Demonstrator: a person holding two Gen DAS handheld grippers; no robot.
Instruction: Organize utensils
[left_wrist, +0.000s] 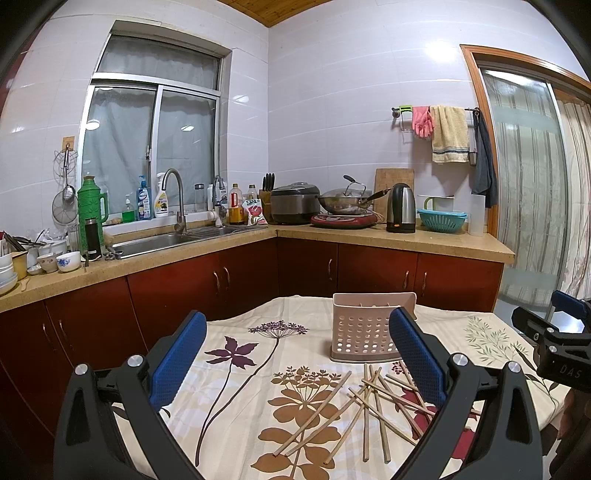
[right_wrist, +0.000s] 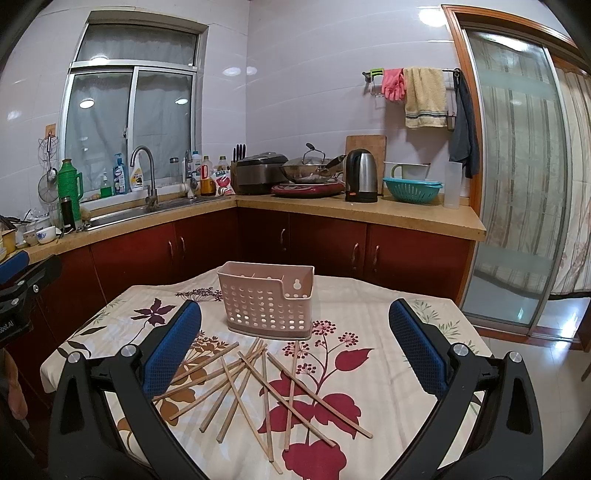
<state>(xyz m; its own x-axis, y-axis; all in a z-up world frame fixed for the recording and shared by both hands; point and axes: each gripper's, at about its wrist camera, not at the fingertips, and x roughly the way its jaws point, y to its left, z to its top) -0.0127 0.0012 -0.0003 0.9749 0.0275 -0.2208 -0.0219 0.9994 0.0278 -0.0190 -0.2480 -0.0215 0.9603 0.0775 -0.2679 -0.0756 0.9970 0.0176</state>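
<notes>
Several wooden chopsticks lie scattered in a loose crossed pile on the floral tablecloth; they also show in the right wrist view. A pale pink perforated utensil holder stands upright just behind them, also in the right wrist view. My left gripper is open and empty, held above the table before the pile. My right gripper is open and empty, above the chopsticks. The right gripper's body shows at the left wrist view's right edge.
The small table has a flowered cloth and edges close on all sides. Behind it run red cabinets under an L-shaped counter with a sink, rice cooker, wok and kettle. A sliding glass door is at right.
</notes>
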